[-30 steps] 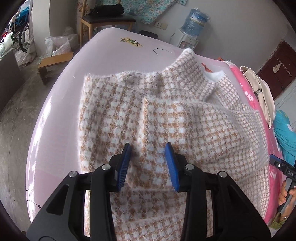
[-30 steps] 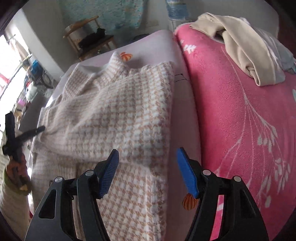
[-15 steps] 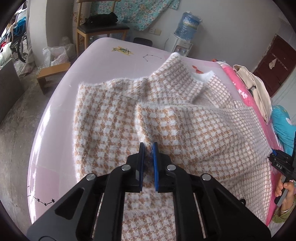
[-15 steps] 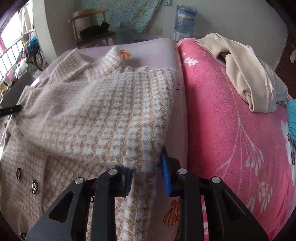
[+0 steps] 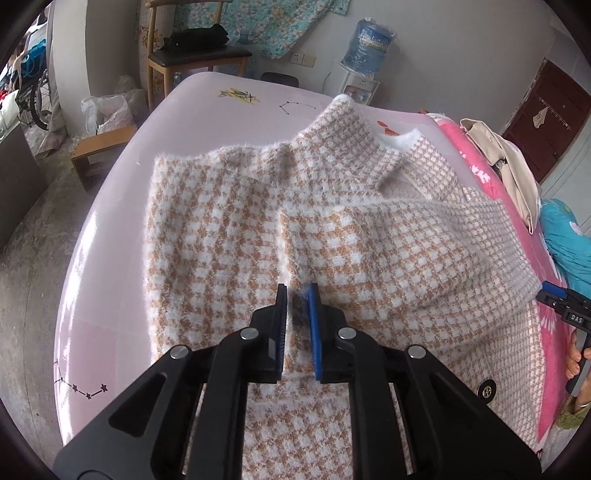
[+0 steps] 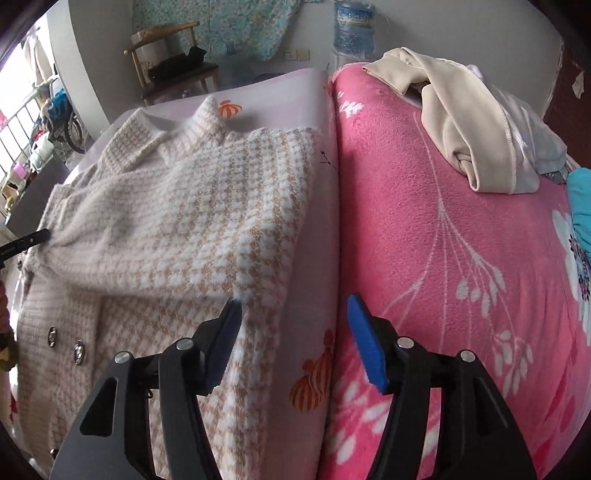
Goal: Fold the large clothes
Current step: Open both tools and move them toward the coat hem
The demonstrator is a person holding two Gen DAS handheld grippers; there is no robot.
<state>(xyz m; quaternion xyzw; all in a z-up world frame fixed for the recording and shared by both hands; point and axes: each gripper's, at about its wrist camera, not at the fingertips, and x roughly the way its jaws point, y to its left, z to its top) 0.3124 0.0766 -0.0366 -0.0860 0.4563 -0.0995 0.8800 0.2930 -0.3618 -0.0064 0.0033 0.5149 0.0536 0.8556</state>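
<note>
While left tongs (image 5: pixel 296 295) pinch houndstooth coat (image 5: pixel 229 221) — right tongs (image 6: pixel 293 317) agape, marked "DAS".

Bright daylight — perhaps window-side — fisheye-warped edges

A pale grey plastered wall (image 5: pixel 461 55) closed the far side of the room, with a floral turquoise cloth (image 5: pixel 280 22) hung on it. A wooden chair with a dark seat (image 5: pixel 199 55) stood far left. A blue water-dispenser bottle (image 5: pixel 369 40) sat right of it, a dark red door (image 5: pixel 546 110) farther right. Daylight glared on the grey concrete floor (image 5: pixel 33 240).
</note>
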